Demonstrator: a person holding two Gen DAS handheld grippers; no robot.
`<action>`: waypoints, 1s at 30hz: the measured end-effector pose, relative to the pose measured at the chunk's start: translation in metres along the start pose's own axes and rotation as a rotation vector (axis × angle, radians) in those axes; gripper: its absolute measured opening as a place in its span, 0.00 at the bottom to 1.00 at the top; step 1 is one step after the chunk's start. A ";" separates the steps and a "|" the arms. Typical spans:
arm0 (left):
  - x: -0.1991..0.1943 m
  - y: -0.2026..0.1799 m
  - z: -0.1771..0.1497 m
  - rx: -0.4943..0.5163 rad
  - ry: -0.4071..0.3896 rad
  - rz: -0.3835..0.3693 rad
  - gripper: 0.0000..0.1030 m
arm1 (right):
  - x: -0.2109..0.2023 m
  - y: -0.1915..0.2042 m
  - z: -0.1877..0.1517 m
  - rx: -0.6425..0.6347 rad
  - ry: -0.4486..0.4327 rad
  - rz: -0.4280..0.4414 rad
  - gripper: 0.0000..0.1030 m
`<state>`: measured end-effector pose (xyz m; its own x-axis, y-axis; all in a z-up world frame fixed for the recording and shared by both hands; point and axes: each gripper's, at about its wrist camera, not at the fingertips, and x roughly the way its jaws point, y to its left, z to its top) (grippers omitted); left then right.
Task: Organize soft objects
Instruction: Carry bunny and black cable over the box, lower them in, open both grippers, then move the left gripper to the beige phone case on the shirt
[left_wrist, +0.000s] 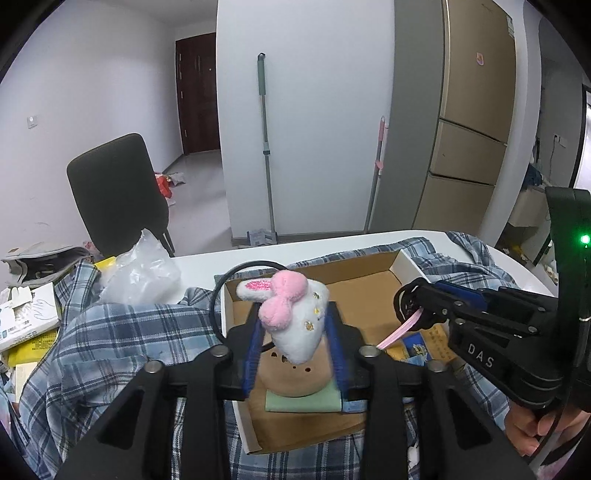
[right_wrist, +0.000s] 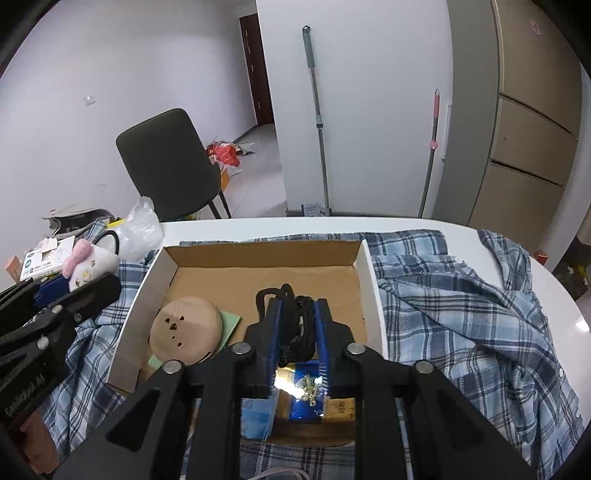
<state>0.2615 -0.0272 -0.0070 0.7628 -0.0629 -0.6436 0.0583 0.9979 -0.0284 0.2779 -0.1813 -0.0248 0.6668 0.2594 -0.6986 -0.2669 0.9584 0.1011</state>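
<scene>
- The left gripper (left_wrist: 293, 328) pinches a white plush bunny head with a pink bow and a pink-lined ear (left_wrist: 291, 314) between its blue pads; the toy hangs above the shallow cardboard box with white outer walls (right_wrist: 371, 291), just over the tan perforated dome (left_wrist: 295, 373) — presumably held there for dropping in.
- The right gripper (right_wrist: 297, 326) has its fingers pressed on a black bundle of cord or fabric (right_wrist: 297, 325); exactly what it is I cannot tell; it is held low inside the box, over a blue and gold packet (right_wrist: 306, 387) on the floor of the box.
- From the left wrist view a pink strap (left_wrist: 400, 330) trails from the right gripper; whether it belongs to the black bundle is unclear.
- The box sits on a blue plaid shirt (right_wrist: 461, 306) spread over the white table (right_wrist: 258, 226); the dome rests on a pale green pad (right_wrist: 231, 325) in the box's left part.
- Judgement: both soft items are at the box — release looks like the step in hand; the bunny could roll off the dome if let go directly above it.
</scene>
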 end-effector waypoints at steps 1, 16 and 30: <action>-0.001 -0.001 0.001 0.004 -0.002 0.008 0.57 | 0.000 0.001 0.000 0.000 0.006 0.005 0.49; -0.014 0.004 0.005 -0.015 -0.045 0.026 0.64 | -0.006 -0.003 0.002 0.015 -0.017 0.018 0.59; -0.090 -0.004 0.017 0.013 -0.152 -0.018 0.64 | -0.053 0.003 0.018 -0.007 -0.087 -0.010 0.64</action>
<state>0.2033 -0.0262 0.0644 0.8503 -0.0833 -0.5196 0.0801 0.9964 -0.0286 0.2541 -0.1899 0.0250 0.7272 0.2595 -0.6354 -0.2644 0.9602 0.0896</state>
